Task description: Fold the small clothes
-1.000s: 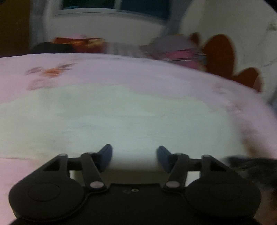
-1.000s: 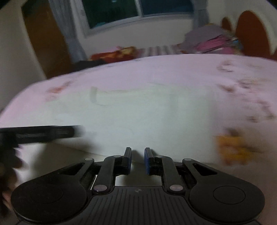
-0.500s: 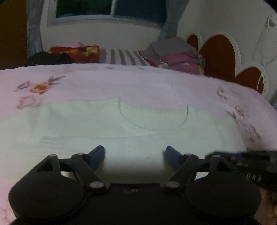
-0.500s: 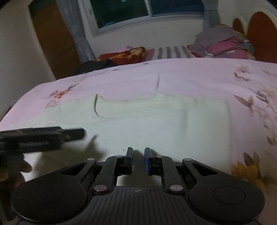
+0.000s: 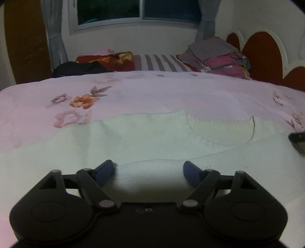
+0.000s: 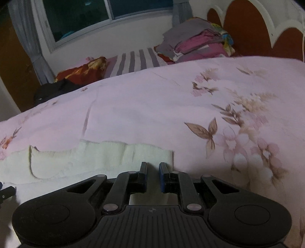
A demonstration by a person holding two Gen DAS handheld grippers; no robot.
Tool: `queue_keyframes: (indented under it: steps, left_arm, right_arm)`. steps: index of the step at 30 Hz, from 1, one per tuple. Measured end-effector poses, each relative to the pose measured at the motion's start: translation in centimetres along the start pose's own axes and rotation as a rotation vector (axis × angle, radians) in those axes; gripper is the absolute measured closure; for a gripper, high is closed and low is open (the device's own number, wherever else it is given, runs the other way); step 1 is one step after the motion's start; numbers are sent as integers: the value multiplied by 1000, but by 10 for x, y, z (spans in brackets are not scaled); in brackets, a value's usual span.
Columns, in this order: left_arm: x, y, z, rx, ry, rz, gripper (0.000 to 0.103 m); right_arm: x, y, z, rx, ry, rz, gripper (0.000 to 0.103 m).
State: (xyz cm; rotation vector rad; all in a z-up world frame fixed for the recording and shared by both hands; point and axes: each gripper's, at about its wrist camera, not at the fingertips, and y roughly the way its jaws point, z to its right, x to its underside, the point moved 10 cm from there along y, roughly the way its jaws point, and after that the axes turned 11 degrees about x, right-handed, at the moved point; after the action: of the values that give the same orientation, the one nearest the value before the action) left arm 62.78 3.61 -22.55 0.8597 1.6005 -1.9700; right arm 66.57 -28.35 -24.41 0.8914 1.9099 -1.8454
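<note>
A cream knit garment (image 5: pixel 152 137) lies flat on the pink floral bedspread (image 5: pixel 152 95), its curved neckline toward the right. My left gripper (image 5: pixel 147 167) hovers low over the garment's near part, jaws wide open with nothing between them. In the right wrist view the garment (image 6: pixel 106 154) ends at a straight right edge. My right gripper (image 6: pixel 152 167) sits just inside that edge, its jaws a narrow gap apart with only cloth showing below. Each gripper shows at the edge of the other's view: the right one (image 5: pixel 297 137) and the left one (image 6: pixel 6 190).
Beyond the bedspread (image 6: pixel 152 106) lie a striped pillow (image 5: pixel 158 62), a red patterned cloth (image 5: pixel 106 61) and a stack of folded clothes (image 5: pixel 219 57). A red and white headboard (image 5: pixel 263 55) stands at the right, with a dark window (image 5: pixel 137 9) behind.
My right gripper has slid right, from the garment's middle to its right edge. My left gripper's jaws have widened and it has shifted left along the garment.
</note>
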Motion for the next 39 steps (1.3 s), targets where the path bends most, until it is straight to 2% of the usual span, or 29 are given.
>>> queue_keyframes:
  steps: [2,5,9,13,15,18,21,23,26,29,31,33,39]
  left_arm:
    - [-4,-5,0,11,4,20,26]
    - [0,-17,3,-19,71,39,26]
    - [21,-19,5,8,92,-25,29]
    - [31,-32,0,-45,103,-36,28]
    - [30,-42,2,-43,106,-21,31]
    - [27,-50,9,-6,98,15,30]
    - [32,-38,8,-13,95,-24,29]
    - [37,-28,6,-22,100,-59,24]
    - [34,-32,3,-12,74,-44,26]
    - [36,-32,-1,-9,81,-44,24]
    - [38,-31,-1,-4,86,-53,24]
    - [37,-33,-3,0,84,-56,24]
    - [39,-50,-28,-41,46,-38,24]
  right_arm:
    - [11,-12,-1,-1,-13,-8,89]
    - [25,-24,2,-3,-40,-20,89]
    - [47,-40,6,-2,-52,-44,89]
    - [68,-57,9,10,-64,-50,89]
    - [71,-73,9,29,-71,-35,89]
    - [70,-99,-1,0,-78,29,89]
    - [78,-98,-11,24,-127,27,89]
    - [86,-87,-14,42,-136,-9,89]
    - [88,-83,-12,64,-130,-22,89]
    - [81,-90,-11,65,-118,30,89]
    - [91,-77,-9,86,-124,-34,89]
    - [88,-79,-11,92,-126,-30,89]
    - [80,-89,-17,39,-71,-12,89]
